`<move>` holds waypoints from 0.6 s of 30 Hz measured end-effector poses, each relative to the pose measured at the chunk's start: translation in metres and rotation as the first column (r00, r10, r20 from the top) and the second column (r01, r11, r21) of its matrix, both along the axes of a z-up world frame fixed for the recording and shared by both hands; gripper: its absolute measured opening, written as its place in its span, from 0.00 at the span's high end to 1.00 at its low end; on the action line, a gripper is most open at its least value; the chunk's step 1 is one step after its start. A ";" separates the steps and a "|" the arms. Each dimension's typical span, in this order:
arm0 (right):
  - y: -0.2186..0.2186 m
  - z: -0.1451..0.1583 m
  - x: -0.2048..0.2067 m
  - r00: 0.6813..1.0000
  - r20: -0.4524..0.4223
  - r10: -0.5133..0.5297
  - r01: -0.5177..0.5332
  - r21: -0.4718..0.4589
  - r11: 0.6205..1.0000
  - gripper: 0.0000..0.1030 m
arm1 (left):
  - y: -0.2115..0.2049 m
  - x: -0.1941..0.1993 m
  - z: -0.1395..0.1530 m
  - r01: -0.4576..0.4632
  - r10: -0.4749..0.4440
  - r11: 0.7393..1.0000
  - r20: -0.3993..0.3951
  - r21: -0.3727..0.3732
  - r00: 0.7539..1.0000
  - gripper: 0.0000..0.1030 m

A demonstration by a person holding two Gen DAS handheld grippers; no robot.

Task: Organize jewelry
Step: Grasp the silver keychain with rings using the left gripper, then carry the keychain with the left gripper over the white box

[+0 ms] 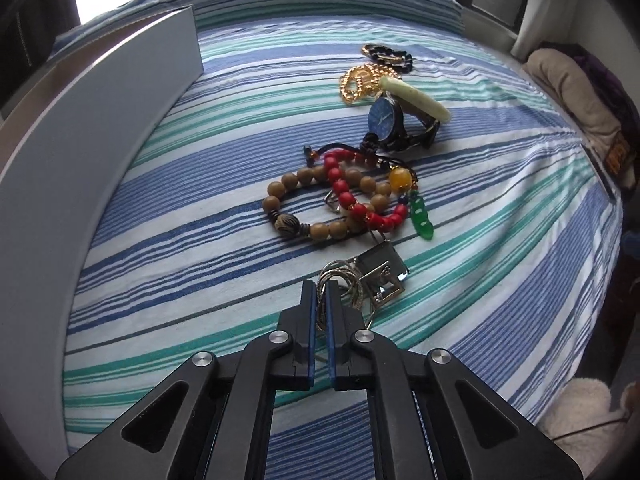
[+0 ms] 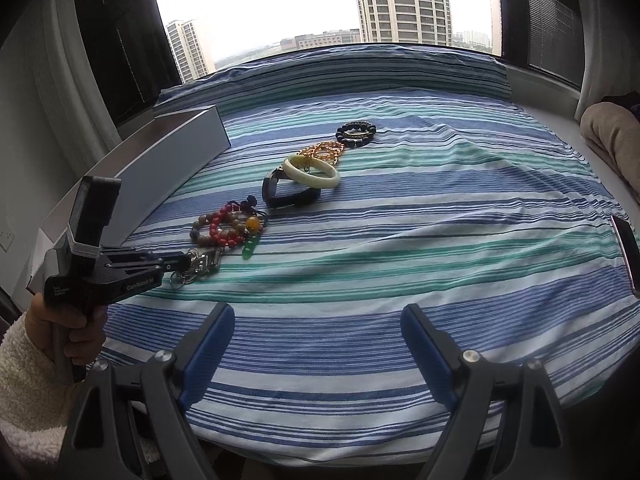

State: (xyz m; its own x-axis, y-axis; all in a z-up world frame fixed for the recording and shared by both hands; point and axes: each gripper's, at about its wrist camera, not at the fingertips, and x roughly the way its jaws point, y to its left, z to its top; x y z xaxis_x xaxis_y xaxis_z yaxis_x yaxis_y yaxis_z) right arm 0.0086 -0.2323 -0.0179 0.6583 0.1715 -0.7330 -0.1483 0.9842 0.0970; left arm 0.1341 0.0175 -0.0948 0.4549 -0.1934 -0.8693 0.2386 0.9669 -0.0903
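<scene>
The left hand-held gripper (image 1: pixel 320 292) had its blue pads pressed together on the silver chain (image 1: pixel 340 288), pinching a loop of it down on the striped bedsheet (image 1: pixel 160 240). Right beside the tips lay the chain's square glass pendant (image 1: pixel 380 270), touching the sheet. From the right wrist view, that same left hand-held gripper (image 2: pixel 188 261) reached in from the left, gripped by a hand (image 2: pixel 68 320) in a fleecy cream sleeve (image 2: pixel 28 392).

The right hand-held gripper (image 2: pixel 318 320) hung spread wide above bare sheet, nothing between its pads, well apart from the jewelry.

Beyond the chain the pieces ran in a line away from the camera: a wooden bead bracelet (image 1: pixel 300 208) tangled with a red bead bracelet (image 1: pixel 352 196), an amber bead (image 1: pixel 400 179) and a green pendant (image 1: pixel 422 216) at their edge. Then came the blue-faced watch (image 1: pixel 386 122), standing on its side, with the pale jade bangle (image 1: pixel 416 98) leaning on it. Behind those sat a gold chain (image 1: pixel 358 80) and, farthest off, a dark bead bracelet (image 1: pixel 388 54). A long grey box (image 1: pixel 100 120) lay along the left of the bed.
</scene>
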 end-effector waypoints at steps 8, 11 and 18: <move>-0.001 0.001 -0.001 1.000 0.007 -0.004 0.004 0.003 1.000 0.15 | 0.034 -0.034 0.073 -0.080 0.094 0.989 0.108 -0.123 0.990 0.99; 0.004 0.002 -0.002 1.000 0.012 0.006 -0.006 0.003 1.000 0.15 | 0.044 -0.040 0.102 -0.103 0.125 0.983 0.147 -0.150 0.981 0.99; 0.014 0.005 -0.002 0.999 0.027 0.024 -0.024 -0.010 1.000 0.15 | 0.089 -0.050 0.167 -0.189 0.238 0.957 0.229 -0.219 0.944 0.99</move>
